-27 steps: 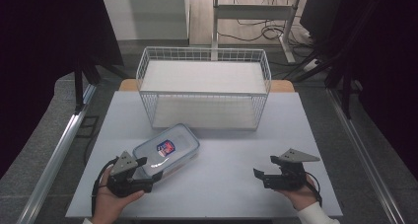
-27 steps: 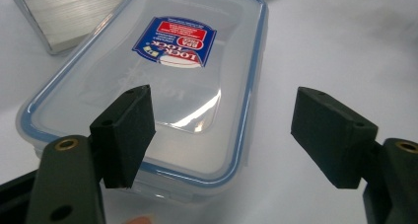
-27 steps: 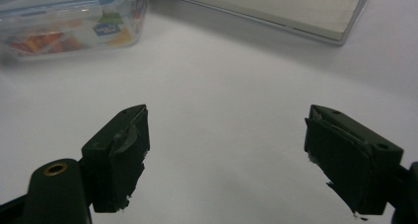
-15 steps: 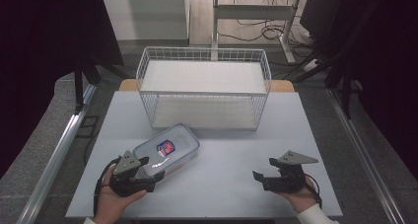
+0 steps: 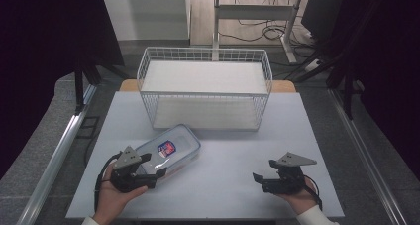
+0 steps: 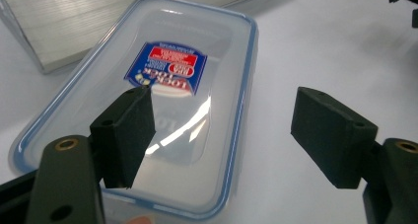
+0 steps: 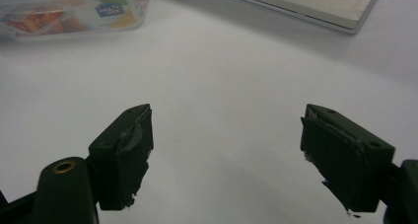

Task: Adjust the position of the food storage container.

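Observation:
A clear plastic food container (image 5: 168,148) with a blue-rimmed lid and a red-and-blue label lies on the white table, left of centre. My left gripper (image 5: 148,169) is open at its near end. In the left gripper view the container (image 6: 162,100) lies under the left jaw, while the right jaw hangs over bare table beside its long edge. My right gripper (image 5: 260,179) stands open over the table at the front right, nothing between its jaws. In the right gripper view the container (image 7: 69,9) shows at the top left.
A white wire basket (image 5: 205,86) stands at the back of the table (image 5: 223,155), its near wall just beyond the container. Its base (image 7: 305,4) crosses the top of the right gripper view. Table edges lie close behind both hands.
My left gripper has edged slightly forward toward the container's near end. The right gripper has barely shifted. The container has not moved.

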The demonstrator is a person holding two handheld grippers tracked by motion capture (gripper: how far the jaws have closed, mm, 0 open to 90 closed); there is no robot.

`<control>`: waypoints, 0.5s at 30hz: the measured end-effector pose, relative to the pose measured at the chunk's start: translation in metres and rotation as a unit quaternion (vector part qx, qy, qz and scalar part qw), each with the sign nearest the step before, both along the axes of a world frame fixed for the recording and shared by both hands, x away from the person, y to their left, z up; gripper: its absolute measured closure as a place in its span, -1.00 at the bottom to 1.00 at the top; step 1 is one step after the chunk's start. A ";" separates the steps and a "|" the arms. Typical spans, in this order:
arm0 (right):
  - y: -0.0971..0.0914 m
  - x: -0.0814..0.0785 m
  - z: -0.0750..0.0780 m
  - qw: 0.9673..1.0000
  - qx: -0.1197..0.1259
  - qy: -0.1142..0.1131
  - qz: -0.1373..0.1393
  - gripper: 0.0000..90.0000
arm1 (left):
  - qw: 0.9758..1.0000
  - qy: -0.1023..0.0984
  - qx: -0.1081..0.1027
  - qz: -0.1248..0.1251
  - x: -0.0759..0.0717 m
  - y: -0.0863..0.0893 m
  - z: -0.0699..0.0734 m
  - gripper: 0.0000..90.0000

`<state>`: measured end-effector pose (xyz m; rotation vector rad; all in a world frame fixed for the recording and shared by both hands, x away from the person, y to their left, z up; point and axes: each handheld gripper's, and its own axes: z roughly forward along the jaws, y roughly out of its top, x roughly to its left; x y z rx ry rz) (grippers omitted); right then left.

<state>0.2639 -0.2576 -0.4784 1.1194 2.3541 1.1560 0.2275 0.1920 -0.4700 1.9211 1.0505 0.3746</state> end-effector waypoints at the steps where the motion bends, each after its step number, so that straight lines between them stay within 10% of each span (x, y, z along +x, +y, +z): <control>1: 0.000 0.000 0.000 1.000 0.001 0.001 -0.002 -0.54 | 1.000 0.000 0.000 0.000 0.002 -0.001 0.002 -0.46; 15: 0.001 0.000 0.000 1.000 -0.002 0.001 -0.001 -0.54 | 0.999 0.016 0.037 -0.015 0.064 -0.002 0.030 -0.34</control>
